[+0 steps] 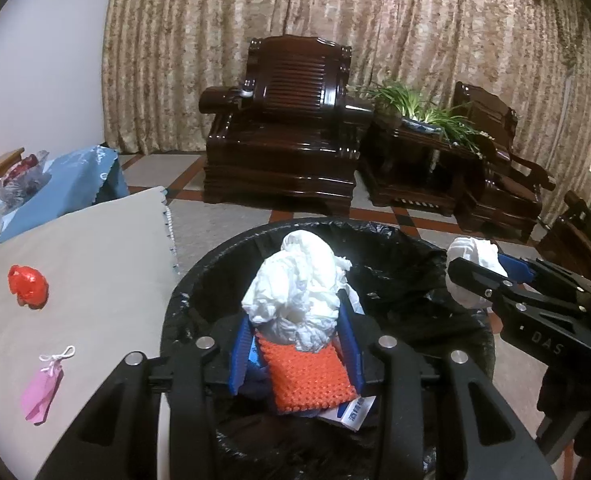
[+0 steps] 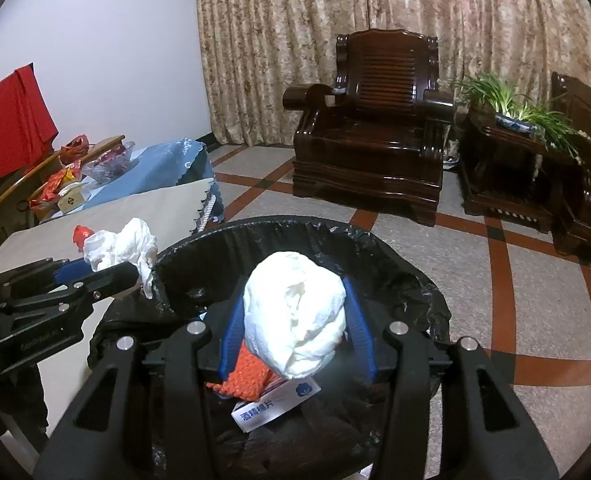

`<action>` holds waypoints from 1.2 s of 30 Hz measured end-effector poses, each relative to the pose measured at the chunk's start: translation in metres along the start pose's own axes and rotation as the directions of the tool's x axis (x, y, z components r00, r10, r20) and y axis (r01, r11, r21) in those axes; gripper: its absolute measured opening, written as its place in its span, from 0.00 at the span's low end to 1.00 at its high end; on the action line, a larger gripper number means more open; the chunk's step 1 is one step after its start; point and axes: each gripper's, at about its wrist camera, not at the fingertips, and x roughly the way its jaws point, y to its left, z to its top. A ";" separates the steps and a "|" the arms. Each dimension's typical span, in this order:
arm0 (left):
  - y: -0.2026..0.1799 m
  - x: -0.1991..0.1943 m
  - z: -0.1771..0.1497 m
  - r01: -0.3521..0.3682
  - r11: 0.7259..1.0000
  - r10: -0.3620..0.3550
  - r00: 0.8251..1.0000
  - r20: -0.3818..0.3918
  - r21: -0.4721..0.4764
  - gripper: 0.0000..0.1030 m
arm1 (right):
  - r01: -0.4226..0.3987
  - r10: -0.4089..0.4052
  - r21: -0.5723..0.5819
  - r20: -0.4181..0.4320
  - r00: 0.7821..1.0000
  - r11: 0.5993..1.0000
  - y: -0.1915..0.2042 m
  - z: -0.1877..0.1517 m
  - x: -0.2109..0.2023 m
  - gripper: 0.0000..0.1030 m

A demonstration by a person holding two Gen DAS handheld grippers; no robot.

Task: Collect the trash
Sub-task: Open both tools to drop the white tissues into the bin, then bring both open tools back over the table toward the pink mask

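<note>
Two grippers, two tissue wads, one bin.
Each gripper (image 1: 295, 344) (image 2: 295, 340) carries one white wad (image 1: 299, 300) (image 2: 293, 316); one black-lined bin (image 1: 223, 264); two armchairs (image 1: 291, 132) (image 1: 499, 168); one potted plant (image 1: 419, 112).

Bin (image 1: 467, 320) mouth open below both grippers; orange mesh (image 1: 307, 376), packet (image 2: 271, 404) inside; depth unclear.

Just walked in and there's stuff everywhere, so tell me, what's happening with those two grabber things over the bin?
A person is collecting trash with a handheld gripper in each hand. The left gripper holds a crumpled white tissue wad over the black-lined trash bin, and the right gripper holds a second white wad over the same bin. Neither wad has dropped yet. An orange mesh piece and a small printed packet already lie inside. A red wrapper and a pink scrap remain on the table.
</note>
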 end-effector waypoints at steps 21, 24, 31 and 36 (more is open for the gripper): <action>0.052 -0.053 0.000 -0.053 0.992 0.064 0.994 0.094 -0.117 0.92 | 0.009 -0.011 0.042 0.051 0.999 0.999 0.017 0.006 -0.026 0.95; 0.071 -0.067 -0.005 -0.095 0.986 0.109 0.990 0.094 -0.140 0.92 | -0.003 0.000 0.040 0.053 0.999 0.999 0.030 0.006 -0.029 0.95; 0.117 -0.096 -0.027 -0.207 0.962 0.223 0.972 0.079 -0.179 0.93 | -0.044 0.044 0.020 0.036 0.998 0.999 0.066 0.006 -0.024 0.95; 0.157 -0.115 -0.047 -0.287 0.930 0.307 0.950 0.057 -0.229 0.93 | -0.088 0.088 -0.014 0.023 0.996 0.996 0.097 0.006 -0.017 0.95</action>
